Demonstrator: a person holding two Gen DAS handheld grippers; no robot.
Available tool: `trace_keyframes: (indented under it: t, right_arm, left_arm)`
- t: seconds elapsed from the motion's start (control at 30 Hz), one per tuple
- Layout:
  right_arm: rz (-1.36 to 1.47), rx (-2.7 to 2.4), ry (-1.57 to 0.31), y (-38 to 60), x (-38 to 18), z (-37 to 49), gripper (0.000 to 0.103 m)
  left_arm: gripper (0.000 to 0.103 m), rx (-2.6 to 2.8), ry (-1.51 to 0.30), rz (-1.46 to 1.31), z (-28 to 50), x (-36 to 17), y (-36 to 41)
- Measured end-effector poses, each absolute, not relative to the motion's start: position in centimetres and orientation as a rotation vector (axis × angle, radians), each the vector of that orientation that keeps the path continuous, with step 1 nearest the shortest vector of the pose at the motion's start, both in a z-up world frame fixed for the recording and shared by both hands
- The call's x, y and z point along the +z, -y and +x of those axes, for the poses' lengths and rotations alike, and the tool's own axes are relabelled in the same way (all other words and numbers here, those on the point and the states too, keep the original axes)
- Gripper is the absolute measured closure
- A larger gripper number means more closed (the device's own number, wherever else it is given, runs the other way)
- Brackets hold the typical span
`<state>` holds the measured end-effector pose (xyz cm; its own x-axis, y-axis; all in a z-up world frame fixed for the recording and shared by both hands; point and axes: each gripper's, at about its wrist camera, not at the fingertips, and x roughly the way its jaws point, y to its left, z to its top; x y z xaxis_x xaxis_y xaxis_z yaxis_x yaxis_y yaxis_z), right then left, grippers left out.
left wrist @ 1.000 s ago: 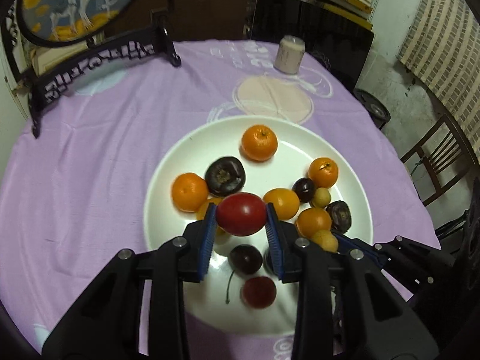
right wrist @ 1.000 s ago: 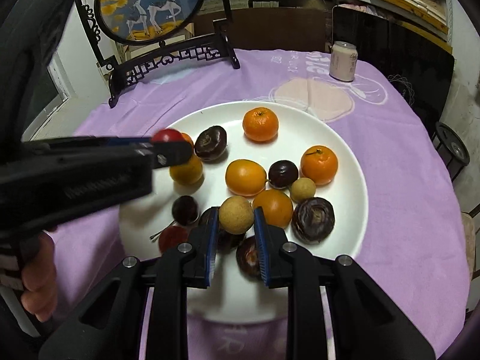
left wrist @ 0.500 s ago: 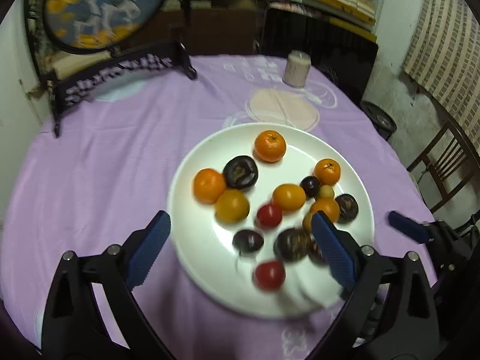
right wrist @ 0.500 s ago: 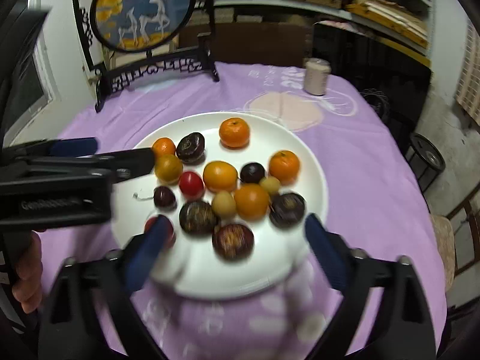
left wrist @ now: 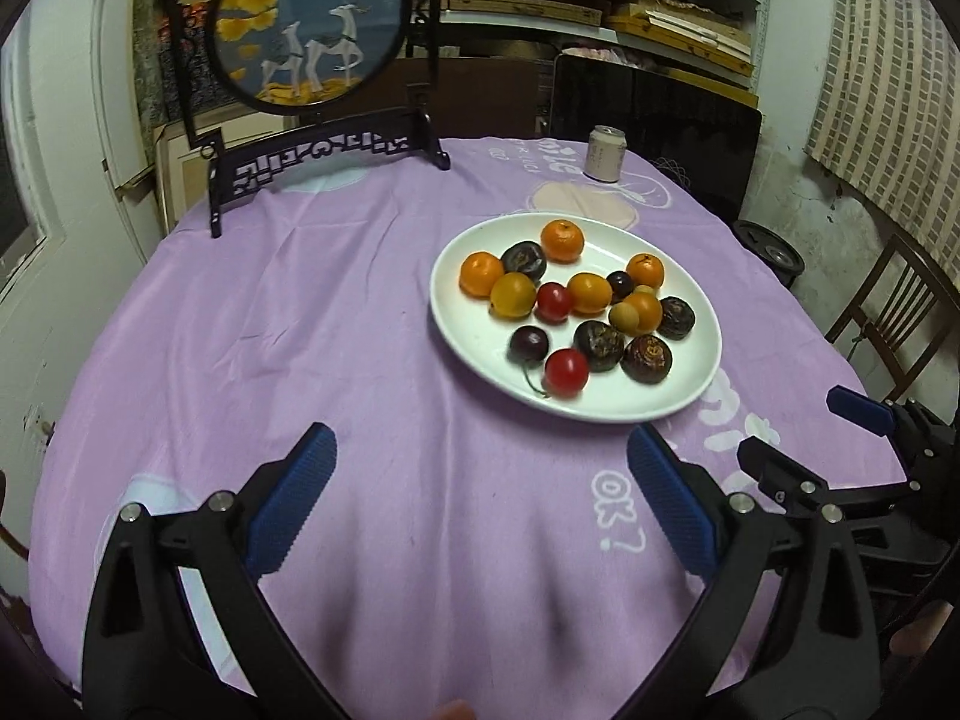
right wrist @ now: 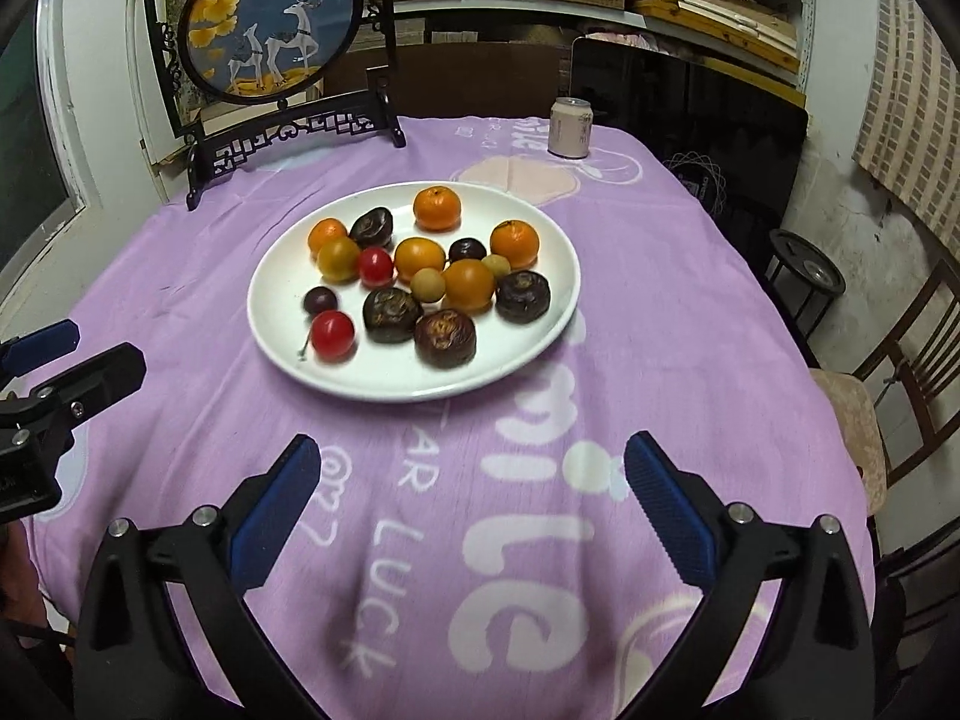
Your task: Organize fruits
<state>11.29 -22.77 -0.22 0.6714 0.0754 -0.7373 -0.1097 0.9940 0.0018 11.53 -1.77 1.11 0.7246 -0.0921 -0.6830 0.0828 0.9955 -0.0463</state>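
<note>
A white plate on the purple tablecloth holds several fruits: oranges, dark wrinkled fruits, red cherry tomatoes, dark cherries and small yellow-brown longans. My left gripper is open and empty, low over the cloth in front of the plate. My right gripper is open and empty, also pulled back in front of the plate. Each gripper shows at the edge of the other's view.
A framed round deer picture on a black stand stands at the table's back left. A drink can stands at the back. A wooden chair is beside the table on the right.
Both grippers let go of their fruit, a red tomato and a longan, onto the plate, opened wide and drew back from the plate toward the table's front.
</note>
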Motion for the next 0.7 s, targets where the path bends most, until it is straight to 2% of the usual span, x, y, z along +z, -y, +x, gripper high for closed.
trace_keyframes:
  t: [0.7]
  right_arm:
    - [-0.062, 0.139, -0.816, 20.7, 0.4, 9.5, 0.002]
  left_arm:
    - [0.002, -0.091, -0.745, -0.004, 10.5, 1.7, 1.1]
